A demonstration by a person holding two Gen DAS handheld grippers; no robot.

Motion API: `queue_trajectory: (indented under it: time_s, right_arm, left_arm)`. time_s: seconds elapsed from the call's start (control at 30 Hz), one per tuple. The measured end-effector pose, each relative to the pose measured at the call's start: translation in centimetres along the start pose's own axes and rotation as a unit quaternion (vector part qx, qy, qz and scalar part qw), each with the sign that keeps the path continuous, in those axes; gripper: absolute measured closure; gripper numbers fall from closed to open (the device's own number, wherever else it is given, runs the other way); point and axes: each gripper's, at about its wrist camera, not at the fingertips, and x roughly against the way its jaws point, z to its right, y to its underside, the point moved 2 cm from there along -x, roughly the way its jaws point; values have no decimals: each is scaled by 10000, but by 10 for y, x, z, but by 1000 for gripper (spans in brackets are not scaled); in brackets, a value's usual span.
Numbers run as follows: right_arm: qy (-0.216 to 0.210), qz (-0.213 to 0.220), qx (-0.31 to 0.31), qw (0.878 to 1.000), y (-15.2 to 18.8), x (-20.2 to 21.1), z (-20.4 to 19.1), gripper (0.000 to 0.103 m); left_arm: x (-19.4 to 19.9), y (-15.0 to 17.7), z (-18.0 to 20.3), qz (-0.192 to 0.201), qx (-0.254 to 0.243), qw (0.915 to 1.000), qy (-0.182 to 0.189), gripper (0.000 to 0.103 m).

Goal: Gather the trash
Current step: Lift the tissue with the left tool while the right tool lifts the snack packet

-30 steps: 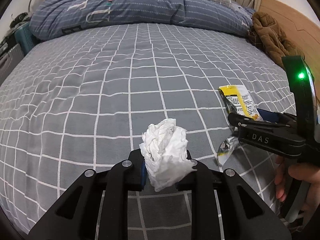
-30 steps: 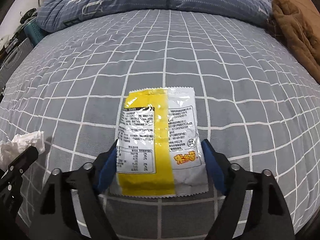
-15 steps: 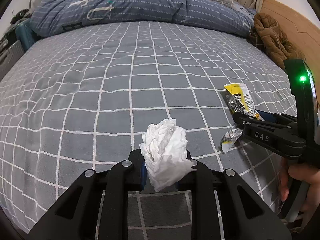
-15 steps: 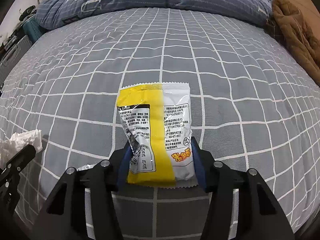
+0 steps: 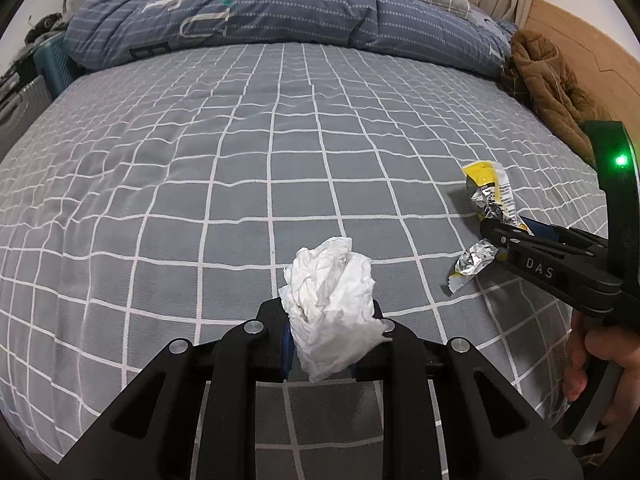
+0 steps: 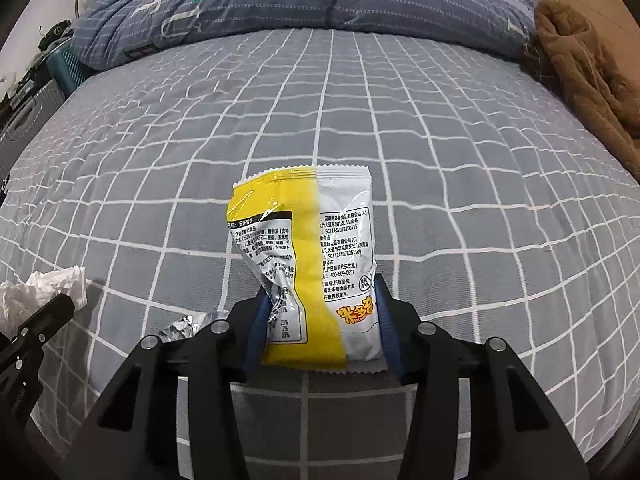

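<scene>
My left gripper (image 5: 326, 320) is shut on a crumpled white tissue (image 5: 332, 300) and holds it above the grey checked bed (image 5: 200, 160). My right gripper (image 6: 320, 320) is shut on a yellow and white snack packet (image 6: 308, 264), which is creased between the jaws and stands up off the bed. The packet (image 5: 490, 196) and the right gripper (image 5: 516, 236) also show at the right of the left wrist view. A small torn foil scrap (image 5: 472, 264) lies on the bed just below the right gripper; it also shows in the right wrist view (image 6: 184, 326). The tissue (image 6: 44, 294) shows at the left there.
A rolled blue duvet (image 5: 280, 12) lies across the far end of the bed. A brown jacket (image 5: 548, 80) is heaped at the far right by a wooden headboard (image 5: 580, 40). Suitcases and a teal crate (image 6: 60, 72) stand beyond the left edge.
My right gripper has closed on the snack packet, creasing it, and lifted it off the bed. The left gripper keeps hold of the tissue and has risen slightly.
</scene>
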Motion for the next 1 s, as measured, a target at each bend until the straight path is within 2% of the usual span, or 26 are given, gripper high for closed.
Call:
queue_trajectory:
  time_s: [0.4, 1.0]
  right_arm:
    - [-12, 347, 60, 9994, -4, 42, -6, 58]
    - [-50, 699, 124, 9975, 34, 101, -21, 58]
  left_arm:
    - [22, -5, 0, 111, 24, 9999, -30, 84]
    - [53, 20, 5, 191, 144, 9997, 82, 85]
